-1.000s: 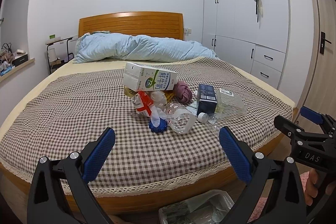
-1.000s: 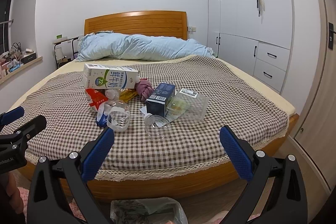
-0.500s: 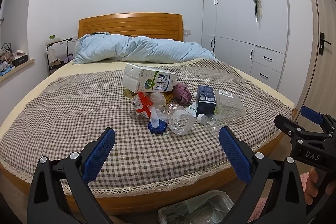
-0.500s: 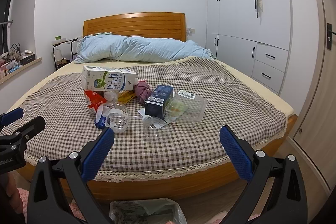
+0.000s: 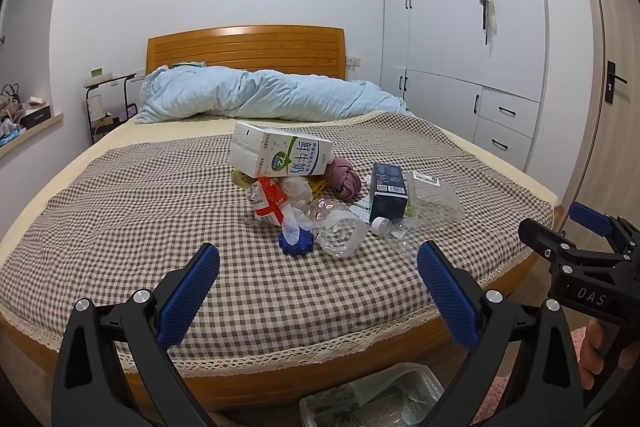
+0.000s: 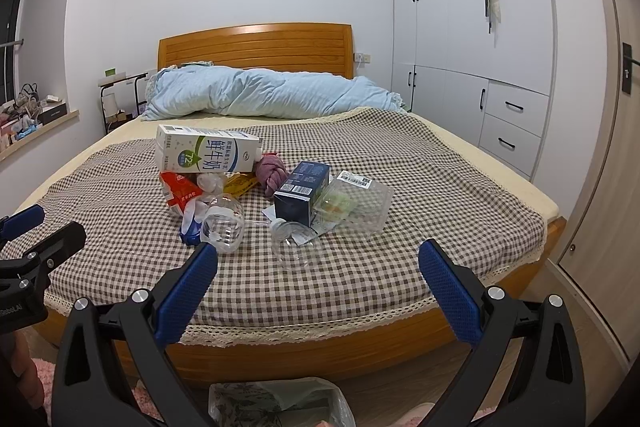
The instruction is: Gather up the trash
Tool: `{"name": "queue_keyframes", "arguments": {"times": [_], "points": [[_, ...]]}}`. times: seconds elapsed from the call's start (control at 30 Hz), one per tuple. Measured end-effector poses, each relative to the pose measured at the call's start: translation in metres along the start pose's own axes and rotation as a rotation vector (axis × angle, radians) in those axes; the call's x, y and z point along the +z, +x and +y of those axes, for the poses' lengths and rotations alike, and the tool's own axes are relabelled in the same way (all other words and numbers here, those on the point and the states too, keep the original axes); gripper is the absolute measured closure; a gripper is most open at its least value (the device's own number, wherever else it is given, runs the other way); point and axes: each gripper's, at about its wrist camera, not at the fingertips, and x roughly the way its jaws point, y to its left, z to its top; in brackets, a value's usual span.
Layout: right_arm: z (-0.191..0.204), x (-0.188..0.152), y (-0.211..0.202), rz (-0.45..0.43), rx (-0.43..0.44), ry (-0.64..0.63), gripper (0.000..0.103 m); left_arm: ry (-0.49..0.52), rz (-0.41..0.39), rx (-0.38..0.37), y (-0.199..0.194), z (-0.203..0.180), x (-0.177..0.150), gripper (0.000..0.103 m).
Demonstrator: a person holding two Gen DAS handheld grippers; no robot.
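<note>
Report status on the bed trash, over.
Left gripper and right gripper open, empty, short of the bed. Trash pile untouched, milk carton on top. Nothing in the way.

Left claw (image 5: 318,269) and right claw (image 6: 318,267) — both spread, unladen.

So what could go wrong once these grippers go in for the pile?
1. The milk carton lies propped on top of smaller trash; pulling something from under it may topple it.
2. The clear bottles lie on their sides and look slippery, so they could roll or squirt out of the jaws.
3. The trash bag sits on the floor below the bed edge, so drops could miss it.
</note>
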Motion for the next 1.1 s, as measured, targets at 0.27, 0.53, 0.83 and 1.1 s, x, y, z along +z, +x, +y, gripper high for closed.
{"name": "queue_keyframes", "arguments": {"times": [0.27,0.53,0.83,1.1], "points": [[0.0,0.0,0.0,0.001,0.002,0.001,0.006,0.002,-0.002,-0.002,-0.001,0.0,0.001,0.007],[0.0,0.0,0.0,0.001,0.002,0.0,0.006,0.002,-0.002,-0.001,-0.001,0.0,0.0,0.007],[0.001,0.001,0.007,0.007,0.006,-0.006,0.006,-0.009,0.0,-0.006,0.002,0.001,0.002,0.007],[-0.003,0.003,0.023,0.003,0.02,0.007,0.006,-0.004,0.019,-0.004,0.016,0.0,0.008,0.007]]}}
